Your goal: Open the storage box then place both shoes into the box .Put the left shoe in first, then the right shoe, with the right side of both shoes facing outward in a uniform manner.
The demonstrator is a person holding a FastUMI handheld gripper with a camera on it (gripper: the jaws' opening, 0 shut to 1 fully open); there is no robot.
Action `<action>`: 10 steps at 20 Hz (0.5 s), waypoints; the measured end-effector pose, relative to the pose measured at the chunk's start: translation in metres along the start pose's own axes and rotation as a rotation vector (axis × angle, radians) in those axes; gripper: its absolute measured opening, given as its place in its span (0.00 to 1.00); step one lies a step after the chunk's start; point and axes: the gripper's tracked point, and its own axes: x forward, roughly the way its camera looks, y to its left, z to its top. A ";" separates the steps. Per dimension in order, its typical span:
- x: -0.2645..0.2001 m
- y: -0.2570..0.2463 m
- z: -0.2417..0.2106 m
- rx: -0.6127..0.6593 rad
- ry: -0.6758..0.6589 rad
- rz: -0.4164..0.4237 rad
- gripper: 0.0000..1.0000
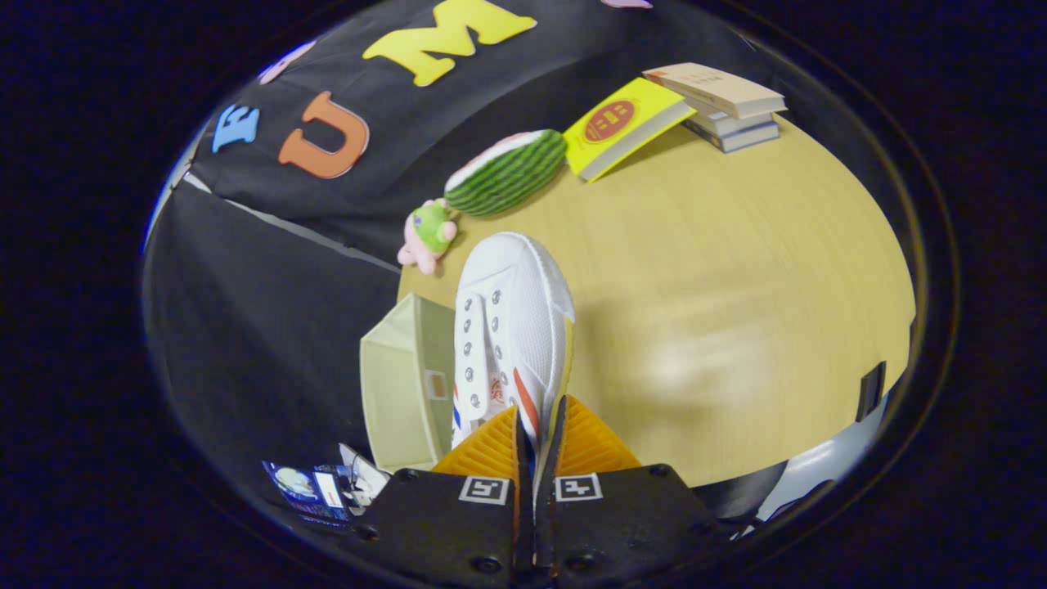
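The gripper has its two fingers drawn in tight, only a thin slit between them, and pinched in that slit is the side wall of a white shoe near its heel end. Both fingers press on it, so the shoe is held. Its long axis runs straight ahead from the fingers, toe pointing away from them. The lacing side with its metal eyelets is turned toward the left, the mesh upper toward the right, and red and blue stripes show just above the fingertips. The sole edge runs along the right side of the shoe.

Just left of the shoe, touching it in this view, is the pale storage box, its open top showing a bare inner wall. Whether the shoe hangs over the box's rim or beside it is hard to tell.

Beyond the toe sits a small plush toy, pink and green, and past that a watermelon-slice toy. Further right a yellow book leans against a stack of books.

All of it rests on a light wooden table, bare and blurred to the right of the shoe. Some small printed packets lie low to the left of the fingers. Black cloth forms the booth wall behind and left.
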 end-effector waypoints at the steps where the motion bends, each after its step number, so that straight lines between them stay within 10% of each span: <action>1: 0.004 0.024 -0.001 -0.022 0.002 0.011 0.07; 10: 0.080 0.131 -0.047 -0.089 0.146 0.018 0.07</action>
